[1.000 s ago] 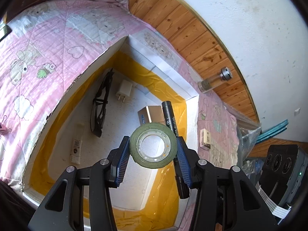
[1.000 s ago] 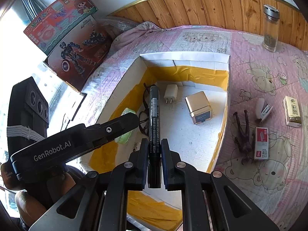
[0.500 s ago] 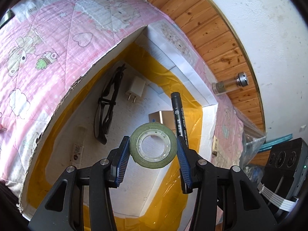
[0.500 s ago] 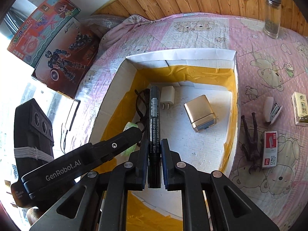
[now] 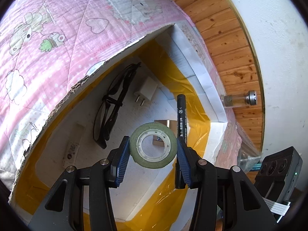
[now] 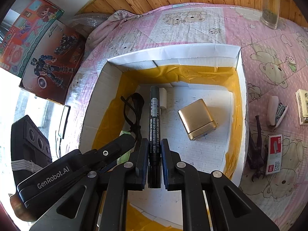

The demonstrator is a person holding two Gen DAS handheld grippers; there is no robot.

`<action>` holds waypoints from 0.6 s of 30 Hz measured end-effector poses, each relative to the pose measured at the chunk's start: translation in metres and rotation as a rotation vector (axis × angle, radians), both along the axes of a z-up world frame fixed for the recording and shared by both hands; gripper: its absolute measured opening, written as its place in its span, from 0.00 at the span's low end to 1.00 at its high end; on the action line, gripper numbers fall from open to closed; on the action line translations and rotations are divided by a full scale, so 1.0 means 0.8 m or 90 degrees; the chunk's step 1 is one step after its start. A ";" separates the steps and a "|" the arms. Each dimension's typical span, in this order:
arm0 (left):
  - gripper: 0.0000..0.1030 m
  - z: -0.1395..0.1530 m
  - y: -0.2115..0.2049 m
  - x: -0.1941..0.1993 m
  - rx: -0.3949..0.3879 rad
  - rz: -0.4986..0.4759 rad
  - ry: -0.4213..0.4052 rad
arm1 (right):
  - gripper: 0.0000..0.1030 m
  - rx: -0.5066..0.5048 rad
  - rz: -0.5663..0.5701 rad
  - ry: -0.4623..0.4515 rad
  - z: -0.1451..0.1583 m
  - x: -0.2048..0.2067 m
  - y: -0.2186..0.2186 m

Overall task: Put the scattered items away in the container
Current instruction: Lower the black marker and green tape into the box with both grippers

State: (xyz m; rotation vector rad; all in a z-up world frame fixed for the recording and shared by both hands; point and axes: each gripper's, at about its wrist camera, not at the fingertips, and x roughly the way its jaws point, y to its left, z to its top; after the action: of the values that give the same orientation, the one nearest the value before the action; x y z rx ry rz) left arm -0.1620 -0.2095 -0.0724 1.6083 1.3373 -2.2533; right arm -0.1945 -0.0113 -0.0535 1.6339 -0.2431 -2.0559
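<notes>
My left gripper (image 5: 153, 151) is shut on a green tape roll (image 5: 153, 144) and holds it above the open white cardboard box (image 5: 200, 80) with yellow tape inside. My right gripper (image 6: 152, 150) is shut on a black marker (image 6: 154, 123), also over the box (image 6: 173, 54); the marker also shows in the left wrist view (image 5: 182, 119). In the box lie black glasses (image 5: 113, 109), a white charger (image 5: 145, 91), a gold case (image 6: 197, 119) and a small white tube (image 5: 74, 144). The left gripper body (image 6: 77, 165) shows at the lower left of the right wrist view.
On the pink quilt right of the box lie a dark claw clip (image 6: 257, 146), a red staple box (image 6: 274, 154), a white stapler (image 6: 277, 111) and a yellow-white packet (image 6: 303, 105). A glass jar (image 6: 270, 9) stands at the back. Toy boxes (image 6: 38, 48) lie left.
Both grippers have moved closer over the box with their loads still held; the box contents look larger in both views.
</notes>
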 end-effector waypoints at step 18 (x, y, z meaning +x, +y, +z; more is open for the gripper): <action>0.59 -0.027 -0.005 -0.017 -0.010 0.008 -0.045 | 0.21 0.018 -0.033 -0.036 -0.031 -0.033 -0.003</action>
State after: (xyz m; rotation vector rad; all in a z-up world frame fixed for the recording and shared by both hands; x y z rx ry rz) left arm -0.1756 -0.2137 -0.0938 1.6527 1.3059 -2.1719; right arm -0.2206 -0.0140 -0.0782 1.7223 -0.2794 -2.0620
